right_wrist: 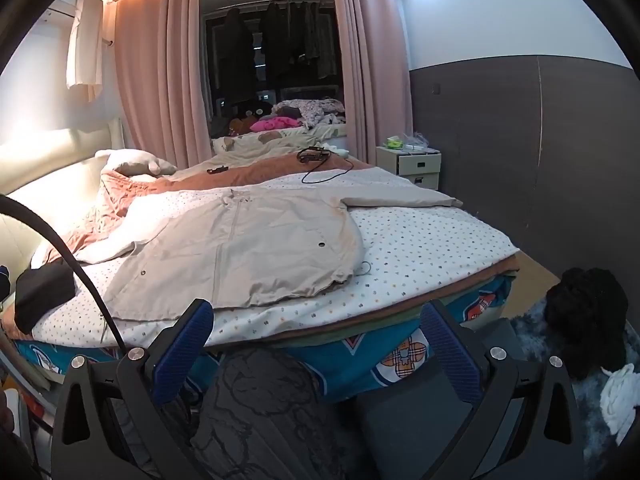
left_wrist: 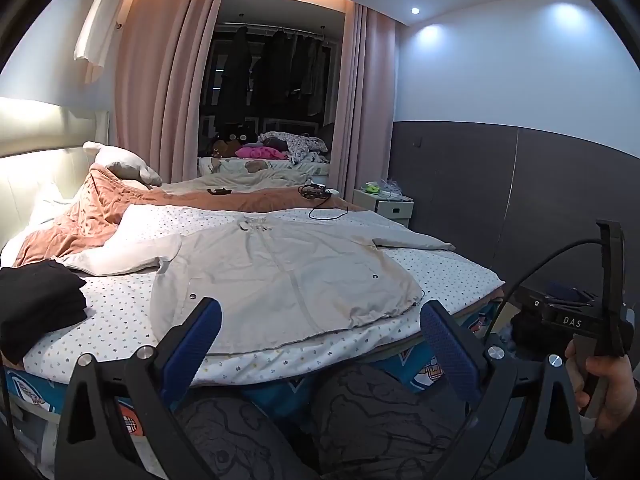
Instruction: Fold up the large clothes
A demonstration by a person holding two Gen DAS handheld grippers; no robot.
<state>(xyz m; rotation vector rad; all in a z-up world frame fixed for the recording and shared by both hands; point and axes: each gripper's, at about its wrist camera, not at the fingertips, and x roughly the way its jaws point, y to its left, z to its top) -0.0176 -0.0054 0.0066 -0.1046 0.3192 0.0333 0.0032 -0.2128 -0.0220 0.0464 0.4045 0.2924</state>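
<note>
A large beige jacket lies spread flat on the dotted bedsheet, front up, sleeves out to both sides; it also shows in the right wrist view. My left gripper is open and empty, held back from the bed's near edge, just short of the jacket's hem. My right gripper is open and empty, also short of the bed edge, to the right of the hem. The right gripper's body shows in the left wrist view, held in a hand.
A folded black garment lies on the bed's left part. An orange quilt and pillow sit behind the jacket. A black cable and device lie at the far side. A nightstand stands right. Dark clothes lie on the floor.
</note>
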